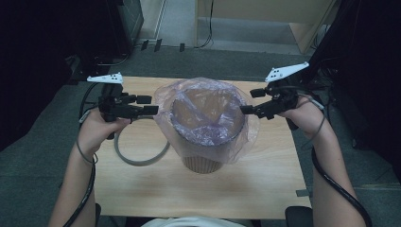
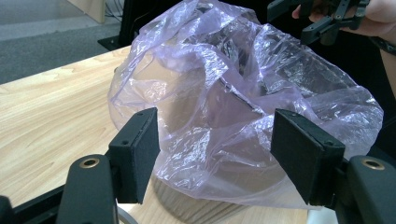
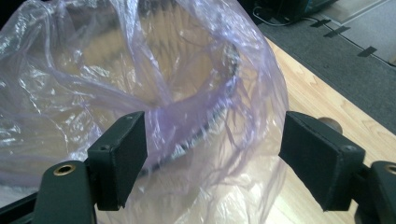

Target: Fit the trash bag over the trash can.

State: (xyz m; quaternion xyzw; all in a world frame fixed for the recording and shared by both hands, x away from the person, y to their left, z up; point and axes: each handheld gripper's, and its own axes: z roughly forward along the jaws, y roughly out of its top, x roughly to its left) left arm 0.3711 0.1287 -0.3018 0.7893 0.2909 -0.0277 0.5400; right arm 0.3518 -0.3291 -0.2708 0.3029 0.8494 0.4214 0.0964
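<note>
The work in hand is judged to be the fitting of the purple plastic bag (image 1: 208,118) over the rim of the ribbed brown bin (image 1: 202,163), which stands upright at the middle of the tabletop (image 1: 142,189). To do this well, the loose film should be caught low, below the bin's rim, on both sides at once, and drawn down and outward evenly, so that the bag is neither pulled off one side nor torn on the dark rim. A thin fold should be gathered fully between the pads before any pull is made, since the film is slack and slippery and may slide out. Nearest the person, the forearms come in on either side of the bin. The left tool (image 1: 144,105) is held just to the left of the bin, at rim height; in the left gripper view its jaws stand wide apart, the bag's bulging skirt (image 2: 224,140) is seen between and beyond them, and nothing is held. The right tool (image 1: 247,109) is held just to the right of the bin, its tips touching or nearly touching the film; in the right gripper view its jaws are likewise spread wide, with the bag's edge (image 3: 210,154) lying between them, not yet pinched. Beyond the bin, grey floor and dark furniture are seen.
</note>
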